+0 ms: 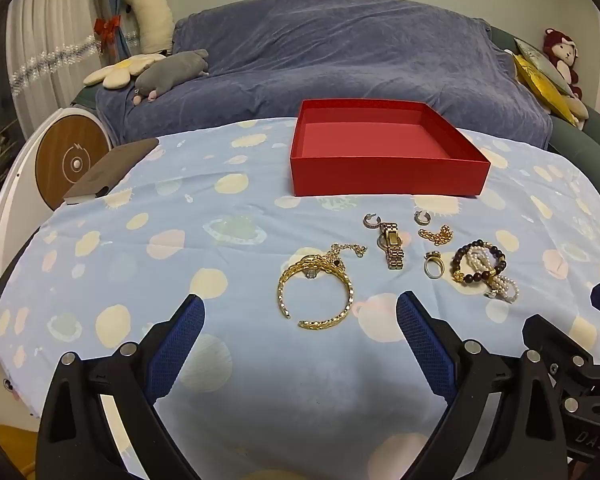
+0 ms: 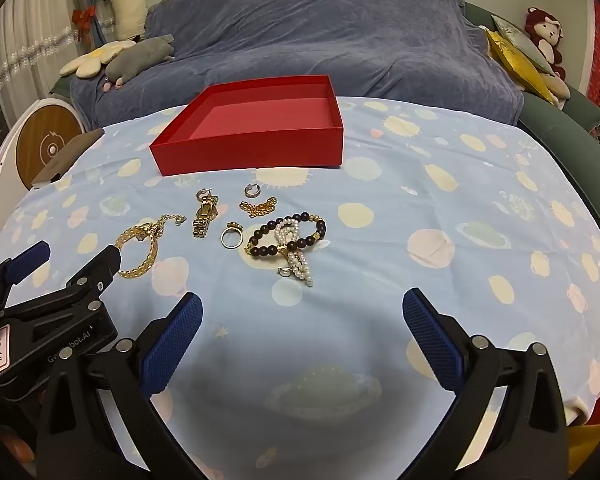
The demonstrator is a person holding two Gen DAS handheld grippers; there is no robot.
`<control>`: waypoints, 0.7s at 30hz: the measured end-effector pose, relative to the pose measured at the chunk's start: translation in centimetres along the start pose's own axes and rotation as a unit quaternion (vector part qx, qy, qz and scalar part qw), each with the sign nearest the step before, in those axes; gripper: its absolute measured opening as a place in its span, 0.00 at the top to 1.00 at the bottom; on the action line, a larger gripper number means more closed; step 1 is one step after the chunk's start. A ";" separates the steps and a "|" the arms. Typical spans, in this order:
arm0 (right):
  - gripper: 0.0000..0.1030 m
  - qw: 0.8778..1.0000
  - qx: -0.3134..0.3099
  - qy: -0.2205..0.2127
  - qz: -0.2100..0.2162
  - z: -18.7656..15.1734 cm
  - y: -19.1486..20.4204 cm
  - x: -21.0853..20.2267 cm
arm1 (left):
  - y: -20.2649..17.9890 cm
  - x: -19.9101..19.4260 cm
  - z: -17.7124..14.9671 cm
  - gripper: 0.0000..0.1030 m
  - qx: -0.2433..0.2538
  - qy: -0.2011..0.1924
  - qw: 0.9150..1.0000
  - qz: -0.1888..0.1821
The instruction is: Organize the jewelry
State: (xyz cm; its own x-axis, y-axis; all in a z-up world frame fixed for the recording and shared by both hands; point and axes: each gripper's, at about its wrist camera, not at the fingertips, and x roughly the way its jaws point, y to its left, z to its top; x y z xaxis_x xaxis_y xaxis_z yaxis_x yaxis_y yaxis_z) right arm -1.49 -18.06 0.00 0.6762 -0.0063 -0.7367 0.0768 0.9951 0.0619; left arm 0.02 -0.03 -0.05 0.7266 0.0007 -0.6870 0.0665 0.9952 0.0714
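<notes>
While both grippers are hanging above the near edge of the table, I am seeing the left gripper with its blue pads spread wide and nothing between them; the right gripper is likewise released and holding nothing. Both are tilting down toward the patterned blue tablecloth. I am also catching the left gripper at the left edge of the right wrist view, beside mine.

Just past the left fingertips a gold open bangle is lying flat, a thin gold chain tangled at its far side. To its right a gold watch is lying lengthwise, then a gold ring, then a dark bead bracelet overlapping a white pearl strand. Slightly farther, a short gold chain is bunched up, with two small silver hoop earrings near the watch's far end.

Beyond the jewelry an open red box is sitting empty on the cloth, well apart from both grippers. Behind the table a sofa under a blue throw is carrying plush toys.
</notes>
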 end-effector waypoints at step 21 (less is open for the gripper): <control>0.05 1.000 -0.001 0.001 0.001 0.0 0.3 0.1 | 0.1 0.1 -0.1 0.08 -0.001 0.003 1.000 0.000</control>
State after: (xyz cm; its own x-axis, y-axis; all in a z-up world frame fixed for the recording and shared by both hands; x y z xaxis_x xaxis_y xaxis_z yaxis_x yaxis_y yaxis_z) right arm -1.42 -17.72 -0.08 0.6754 -0.0041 -0.7374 0.0746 0.9952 0.0628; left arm 0.03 0.05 -0.18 0.7229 0.0016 -0.6909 0.0649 0.9954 0.0703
